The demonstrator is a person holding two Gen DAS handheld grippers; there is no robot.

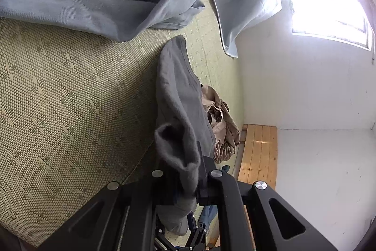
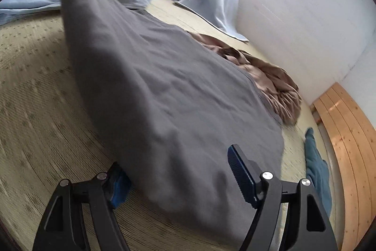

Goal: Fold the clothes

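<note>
My left gripper (image 1: 188, 182) clamped on bunched edge of soft grey cloth garment (image 1: 176, 86). My right gripper (image 2: 178, 180) spread wide, fingers straddling garment over woven straw mat (image 2: 35, 98).

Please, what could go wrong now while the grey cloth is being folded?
1. The left gripper pinches only a small bunch of the grey cloth, so it may slip out.
2. The right gripper is open around the cloth edge; closing badly could miss it.
3. The brown garment lies right beside the grey cloth and could be dragged along.
</note>
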